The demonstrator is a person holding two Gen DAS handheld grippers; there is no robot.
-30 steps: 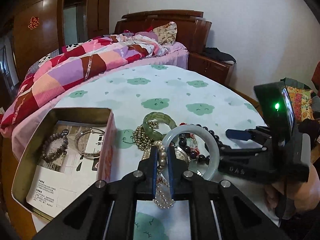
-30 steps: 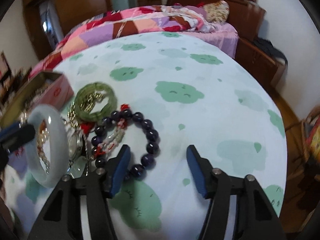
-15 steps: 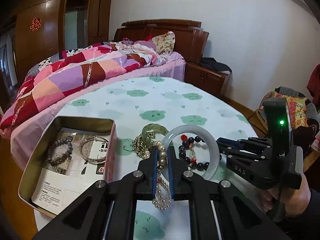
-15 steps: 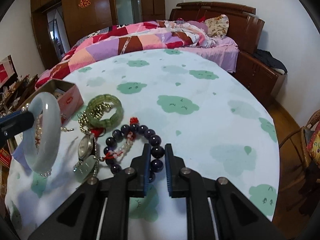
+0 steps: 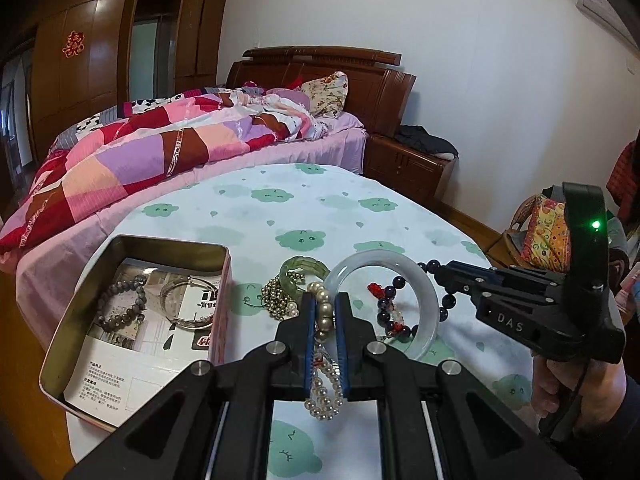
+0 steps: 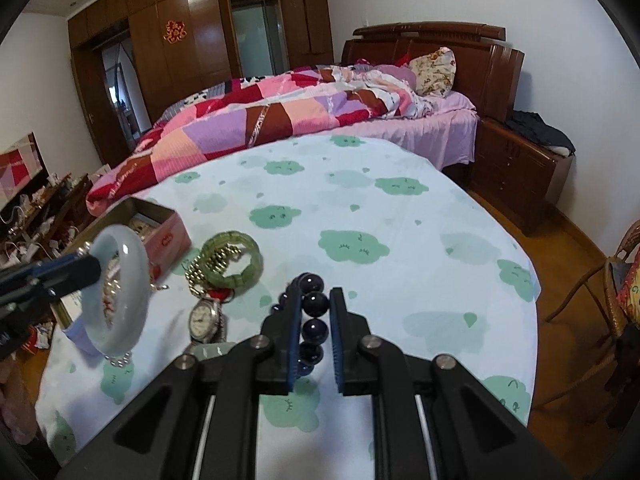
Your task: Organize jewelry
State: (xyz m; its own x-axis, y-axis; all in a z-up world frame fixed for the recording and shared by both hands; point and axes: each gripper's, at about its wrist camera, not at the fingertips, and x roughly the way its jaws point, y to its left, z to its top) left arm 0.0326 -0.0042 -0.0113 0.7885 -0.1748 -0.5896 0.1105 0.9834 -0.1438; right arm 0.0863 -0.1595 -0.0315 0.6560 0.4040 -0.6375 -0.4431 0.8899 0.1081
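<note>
My left gripper (image 5: 323, 300) is shut on a pearl bracelet (image 5: 322, 360) and a pale jade bangle (image 5: 430, 300), both lifted above the table. The bangle also shows in the right wrist view (image 6: 132, 264). My right gripper (image 6: 314, 296) is shut on a dark purple bead bracelet (image 6: 314, 326) and holds it off the table. A green jade bracelet (image 6: 240, 256) with a gold bead chain (image 6: 208, 268) and a wristwatch (image 6: 202, 318) lie on the cloud-print tablecloth. An open tin box (image 5: 72, 320) at the left holds a grey bead bracelet (image 5: 120, 304) and a silver bangle (image 5: 188, 308).
The round table (image 6: 400, 208) stands by a bed with a patchwork quilt (image 6: 280, 112). A wooden nightstand (image 6: 520, 168) is at the right rear. A wicker chair (image 6: 616, 280) stands at the table's right edge.
My right gripper closed on the purple bead bracelet and lifted it off the table. My left gripper rose with the pearl bracelet and jade bangle.
</note>
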